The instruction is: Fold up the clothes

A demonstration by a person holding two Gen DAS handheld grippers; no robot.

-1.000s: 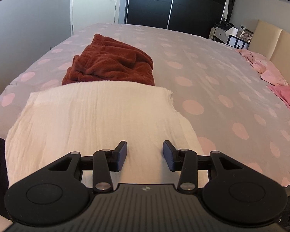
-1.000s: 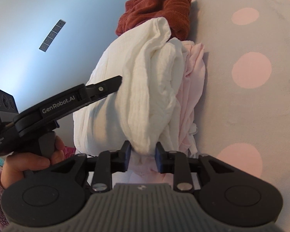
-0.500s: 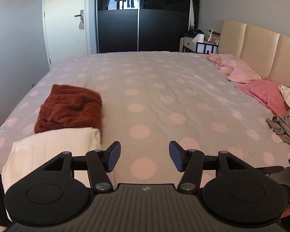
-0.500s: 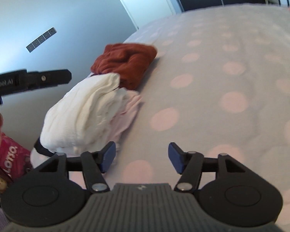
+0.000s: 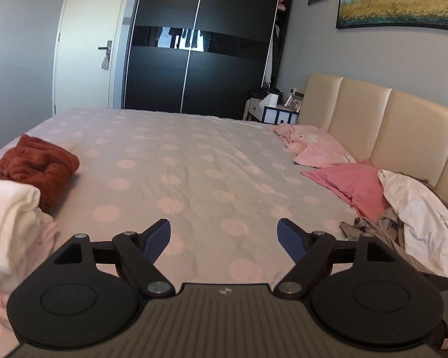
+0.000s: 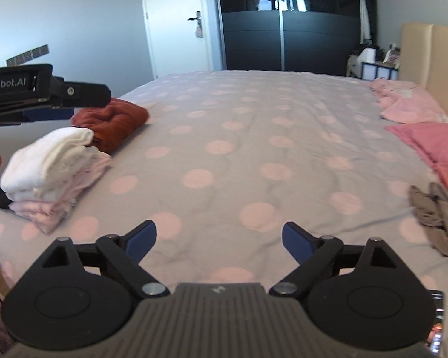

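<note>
A folded white cloth [image 6: 47, 158] lies on a folded pale pink garment [image 6: 59, 200] at the bed's left edge; it also shows in the left wrist view [image 5: 9, 214]. A folded rust-red garment [image 6: 113, 122] sits just behind the stack, seen too in the left wrist view [image 5: 38, 167]. My left gripper [image 5: 224, 235] is open and empty above the bedspread, and shows from the side in the right wrist view [image 6: 83, 101]. My right gripper [image 6: 218, 238] is open and empty over the bed's middle. Unfolded grey-brown and white clothes [image 5: 403, 226] lie at the right.
The bed [image 6: 239, 137] has a grey cover with pink dots. Pink pillows [image 5: 349, 185] and a beige headboard [image 5: 388, 131] are at the right. A black wardrobe [image 5: 200, 47], a door and a bedside table stand beyond the bed.
My right gripper let go of the white cloth and opened wide. Both grippers pulled back from the stack and swung right toward the bed's middle.
</note>
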